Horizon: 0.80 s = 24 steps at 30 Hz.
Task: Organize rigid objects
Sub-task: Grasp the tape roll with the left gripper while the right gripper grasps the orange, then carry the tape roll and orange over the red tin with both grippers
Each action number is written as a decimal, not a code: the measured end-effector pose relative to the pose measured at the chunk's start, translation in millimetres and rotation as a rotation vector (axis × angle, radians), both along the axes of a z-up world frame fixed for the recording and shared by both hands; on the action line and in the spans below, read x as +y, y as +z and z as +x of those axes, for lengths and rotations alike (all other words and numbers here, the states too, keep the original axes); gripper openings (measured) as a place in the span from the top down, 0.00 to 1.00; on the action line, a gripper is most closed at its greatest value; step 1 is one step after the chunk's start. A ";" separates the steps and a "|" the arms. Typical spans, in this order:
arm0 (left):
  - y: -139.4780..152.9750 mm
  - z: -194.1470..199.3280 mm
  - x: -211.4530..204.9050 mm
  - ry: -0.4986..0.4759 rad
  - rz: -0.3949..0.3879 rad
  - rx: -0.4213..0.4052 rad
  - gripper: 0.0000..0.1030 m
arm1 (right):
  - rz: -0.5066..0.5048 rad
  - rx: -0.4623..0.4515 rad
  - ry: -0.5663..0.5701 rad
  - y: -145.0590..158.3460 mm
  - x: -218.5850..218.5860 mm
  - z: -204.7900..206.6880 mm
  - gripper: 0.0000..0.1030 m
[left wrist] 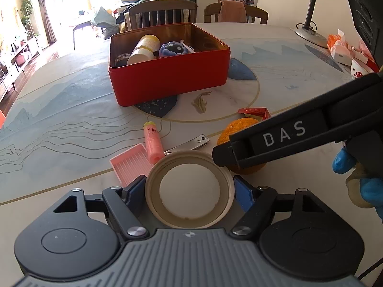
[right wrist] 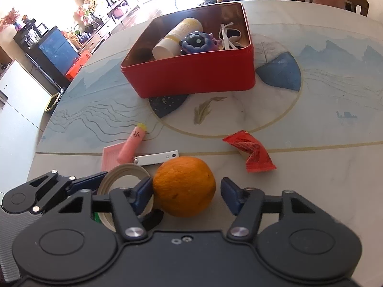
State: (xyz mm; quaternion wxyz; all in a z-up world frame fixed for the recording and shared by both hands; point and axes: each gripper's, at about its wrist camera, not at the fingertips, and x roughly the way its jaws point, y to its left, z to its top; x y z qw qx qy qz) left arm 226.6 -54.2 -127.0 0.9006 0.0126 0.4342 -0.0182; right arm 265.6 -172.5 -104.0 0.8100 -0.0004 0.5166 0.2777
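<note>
Red tin (left wrist: pixel 167 81) held cream bottle (left wrist: pixel 143 50), blue toy (left wrist: pixel 173 49). Left jaws clamped on beige lid (left wrist: pixel 189 191); right jaws apart around orange (right wrist: pixel 184 186).

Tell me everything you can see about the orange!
The orange is round, bright orange, with dimpled peel and a few small dark specks. It looks whole and unpeeled, and sits on the table, between the jaws of the right gripper. The left pad touches its side; the right pad stands a little apart. The beige ring lid, held in the left gripper, is close beside it. Behind it lie the nail clipper and a red packet.
</note>
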 end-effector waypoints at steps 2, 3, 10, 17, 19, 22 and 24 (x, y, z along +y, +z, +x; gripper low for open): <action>0.2 0.3 -0.2 0.001 -0.001 0.002 0.25 | -0.003 -0.009 0.001 1.5 1.6 -1.3 0.48; 0.4 0.5 0.0 0.002 -0.004 0.004 0.25 | -0.006 -0.012 0.002 1.7 1.9 -1.9 0.48; 1.7 -0.6 3.3 0.003 -0.029 0.018 0.25 | 0.003 -0.017 -0.019 7.6 -3.1 -5.5 0.48; 11.7 -4.8 9.2 0.016 -0.070 0.018 0.25 | -0.003 -0.024 -0.032 19.6 -11.5 -7.0 0.48; 16.3 -6.2 12.3 0.024 -0.083 0.014 0.25 | -0.015 -0.032 -0.028 24.3 -12.1 -7.2 0.48; 23.9 -7.1 17.6 0.041 -0.098 0.005 0.25 | -0.029 -0.058 -0.017 34.0 -12.4 -6.9 0.48; 29.9 -7.3 22.0 0.053 -0.107 -0.001 0.25 | -0.031 -0.076 -0.009 41.4 -12.6 -5.8 0.48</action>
